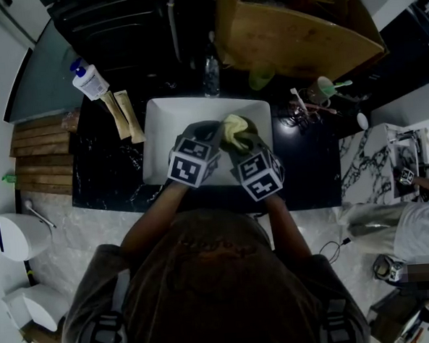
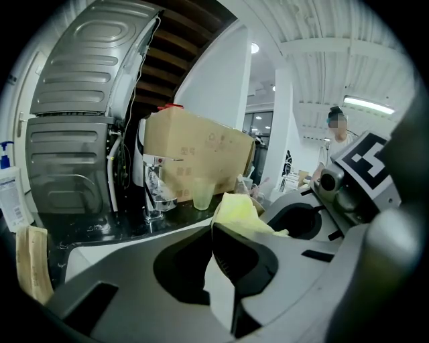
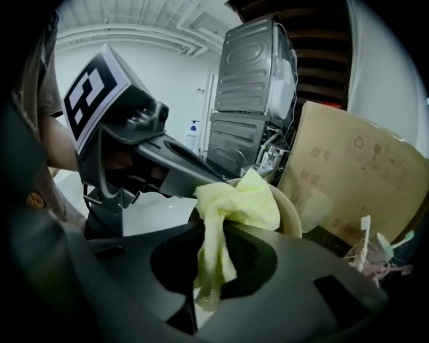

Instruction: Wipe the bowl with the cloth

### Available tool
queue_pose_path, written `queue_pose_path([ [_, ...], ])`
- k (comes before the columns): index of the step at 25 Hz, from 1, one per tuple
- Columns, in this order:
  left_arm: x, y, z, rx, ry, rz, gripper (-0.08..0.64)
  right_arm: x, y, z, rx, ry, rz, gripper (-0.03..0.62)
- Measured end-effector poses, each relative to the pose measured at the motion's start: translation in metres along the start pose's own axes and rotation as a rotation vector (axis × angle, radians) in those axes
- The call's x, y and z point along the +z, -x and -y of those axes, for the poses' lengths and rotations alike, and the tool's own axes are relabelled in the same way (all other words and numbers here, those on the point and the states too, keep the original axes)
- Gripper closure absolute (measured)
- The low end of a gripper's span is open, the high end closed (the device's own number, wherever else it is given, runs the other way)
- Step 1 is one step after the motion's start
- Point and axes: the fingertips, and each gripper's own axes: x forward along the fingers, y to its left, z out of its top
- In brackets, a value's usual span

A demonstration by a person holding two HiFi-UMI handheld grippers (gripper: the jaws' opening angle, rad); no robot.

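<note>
While I stand at the near edge of the black counter, both my grippers hang over the white sink sunk into its middle.

Left gripper: jaws nearly together, pinched on a pale wall that I take for the rim of the bowl. The bowl is cream, tipped on its side above the basin, mouth toward my right.

Right gripper: jaws clamped on the cloth. It is yellow and bunched, a tail drooping down through the jaws, the wad pressed into the bowl's mouth. From the head view the cloth sits between the two jaw tips, toward the basin's far right part.

Edges and room:
- The two grippers are just beside each other, marker cubes near the basin's near rim.
- The left half of the basin is bare white, the widest free room. The right rim is near my right gripper.
- Far edge is crowded: faucet behind the basin, a green cup, and a cardboard box overhanging.
- Far left corner: soap bottle.
- Toward the far right corner: a cup of brushes and small clutter.
</note>
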Motion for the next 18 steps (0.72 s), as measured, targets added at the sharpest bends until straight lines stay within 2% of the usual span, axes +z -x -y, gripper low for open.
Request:
queue_pose_path([
  [5,-0.001,0.003,-0.007,0.020,0.002,0.002,0.548,0.000,0.007,0.008,-0.029,-0.014,0.008,0.565],
  [12,-0.002,0.015,-0.030,0.069,0.011,0.007,0.548,-0.006,0.020,0.023,-0.027,-0.149,0.080,0.565],
  [18,-0.006,0.022,-0.042,0.097,0.020,0.004,0.548,-0.002,0.035,0.023,0.017,-0.245,0.169,0.565],
])
